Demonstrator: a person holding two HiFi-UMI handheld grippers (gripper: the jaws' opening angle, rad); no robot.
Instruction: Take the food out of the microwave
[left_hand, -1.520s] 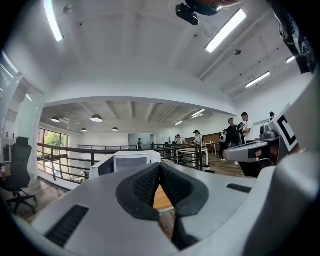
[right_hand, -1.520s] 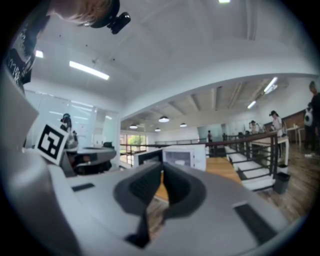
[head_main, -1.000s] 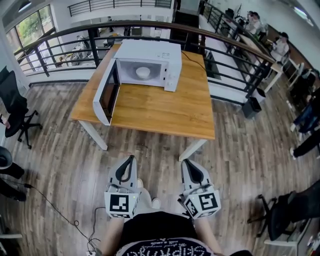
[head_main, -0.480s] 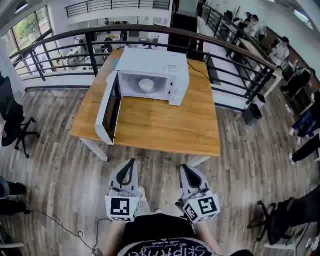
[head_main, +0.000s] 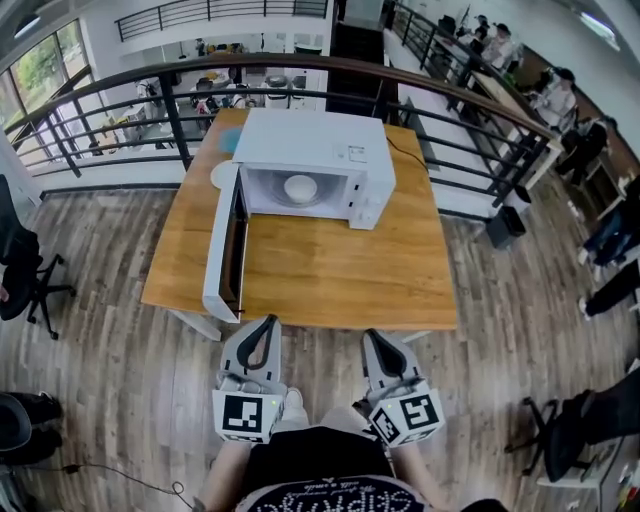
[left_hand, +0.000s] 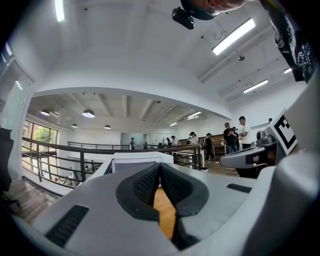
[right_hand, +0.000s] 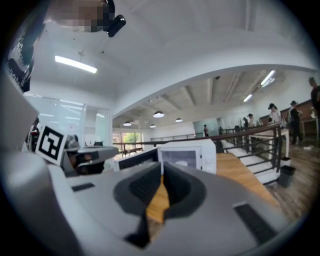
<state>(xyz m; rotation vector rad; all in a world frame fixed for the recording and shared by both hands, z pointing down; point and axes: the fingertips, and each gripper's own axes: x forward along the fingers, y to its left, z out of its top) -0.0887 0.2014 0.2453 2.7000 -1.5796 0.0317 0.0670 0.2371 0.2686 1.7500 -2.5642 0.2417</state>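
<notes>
Jaws on both grippers are pressed together, empty. Head view: left gripper (head_main: 264, 322) and right gripper (head_main: 374, 336) hover by the table's (head_main: 400, 290) near edge. The white bowl (head_main: 300, 187) sits straight ahead in the microwave (head_main: 330, 140), between their lines, with the open door (head_main: 224, 250) left of the left tips. Left gripper view: the microwave stands behind the tips. Right gripper view: the bowl shows just right of the tips.
</notes>
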